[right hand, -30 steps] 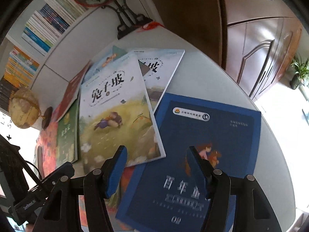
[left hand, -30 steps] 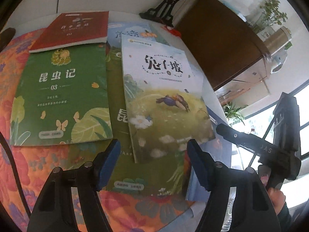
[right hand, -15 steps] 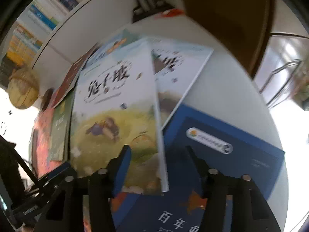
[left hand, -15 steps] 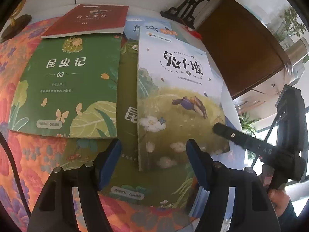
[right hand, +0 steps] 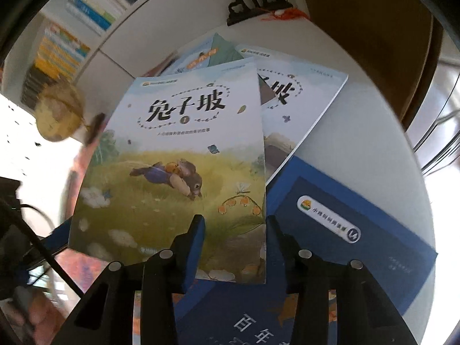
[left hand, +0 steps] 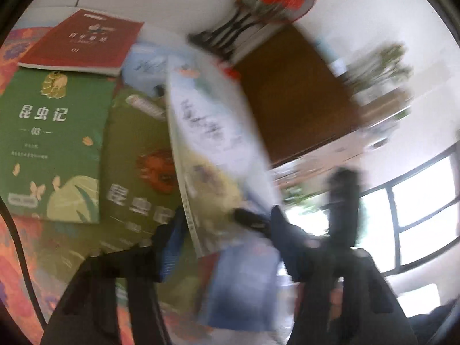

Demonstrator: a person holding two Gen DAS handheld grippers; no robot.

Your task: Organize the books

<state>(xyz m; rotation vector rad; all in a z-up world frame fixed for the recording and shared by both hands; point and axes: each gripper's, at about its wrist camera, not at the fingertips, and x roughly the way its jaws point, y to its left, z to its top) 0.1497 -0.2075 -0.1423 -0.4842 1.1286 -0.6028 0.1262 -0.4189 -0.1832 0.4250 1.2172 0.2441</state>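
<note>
Round white bench (right hand: 359, 132), partly draped on one side with a floral orange cloth (left hand: 17, 258). On the cloth: green insect book (left hand: 54, 143), red book (left hand: 83, 43) beyond it, olive book (left hand: 135, 178) alongside. On bare white surface: dark blue book (right hand: 345, 230), a pale rabbit-cover book (right hand: 302, 100) overlapping its corner, and a black ornate stand (right hand: 253, 3) at the far edge.

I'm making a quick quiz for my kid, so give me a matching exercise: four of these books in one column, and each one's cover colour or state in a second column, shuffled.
A front rabbit book
B book numbered 03
C book numbered 01
D 百年 book

1 red cover
2 dark blue cover
3 tilted up off the pile
4 green cover

Pairs: A-3, B-4, C-1, D-2
</note>
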